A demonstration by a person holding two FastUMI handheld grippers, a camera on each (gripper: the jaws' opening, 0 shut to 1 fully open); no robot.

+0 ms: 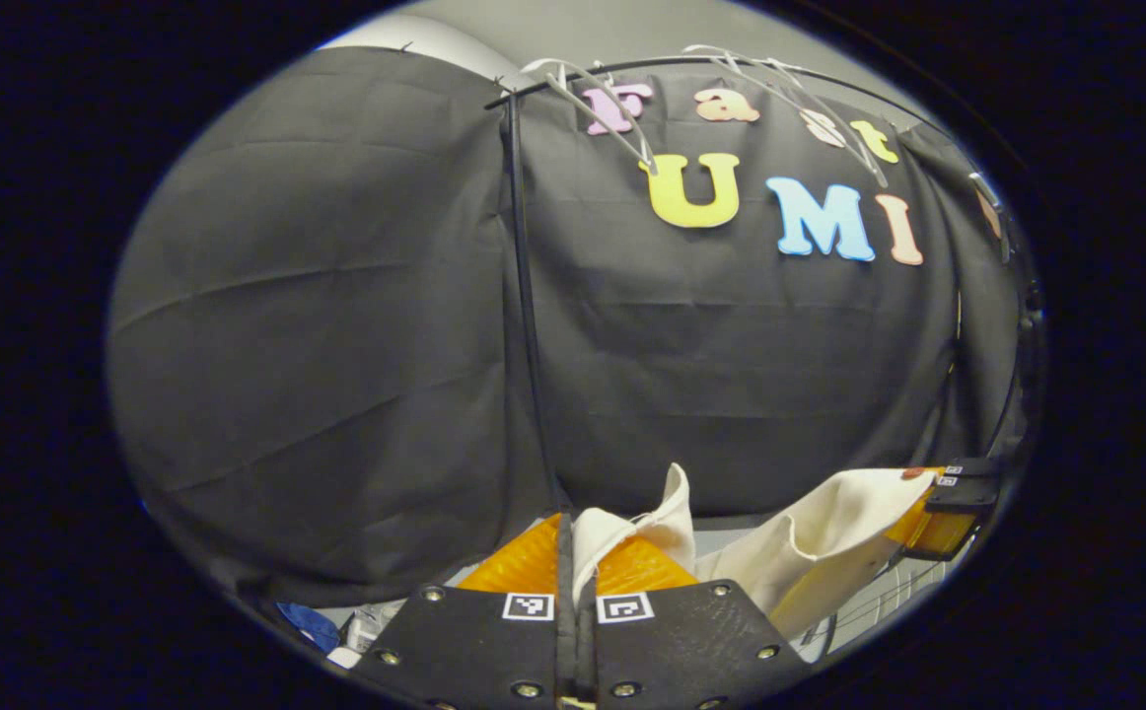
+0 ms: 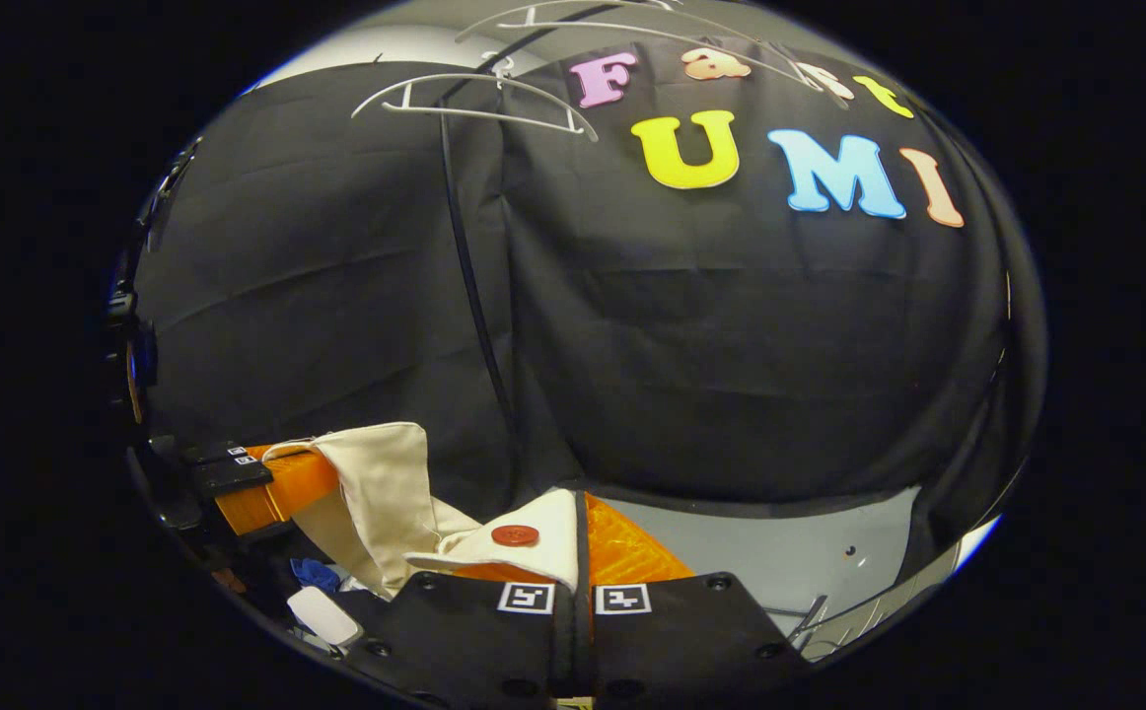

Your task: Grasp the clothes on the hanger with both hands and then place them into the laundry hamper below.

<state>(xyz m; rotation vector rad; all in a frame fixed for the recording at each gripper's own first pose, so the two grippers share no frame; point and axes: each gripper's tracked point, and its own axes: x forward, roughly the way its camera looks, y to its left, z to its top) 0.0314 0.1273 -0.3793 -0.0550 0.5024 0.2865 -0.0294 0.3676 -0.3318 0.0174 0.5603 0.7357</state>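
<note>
A cream garment (image 1: 810, 542) hangs stretched between both grippers, off the hangers. In the left gripper view my left gripper (image 1: 578, 542) is shut on one edge of it, and a fold of cloth sticks up between the fingers. Farther right, the right gripper (image 1: 938, 513) pinches the other end. In the right gripper view my right gripper (image 2: 581, 537) is shut on a cream edge with a red button (image 2: 515, 535). The garment (image 2: 386, 493) runs left to the left gripper (image 2: 257, 478). Thin wire bars (image 2: 829, 621), possibly the hamper's rim, show low on the right.
Bare pale hangers (image 1: 612, 108) hang on a dark rail (image 1: 731, 61) overhead, also seen as hangers (image 2: 474, 94) in the right gripper view. A black upright pole (image 1: 526, 296) stands in front of the booth wall. A blue item (image 2: 312, 572) and a white item (image 2: 326, 616) lie below.
</note>
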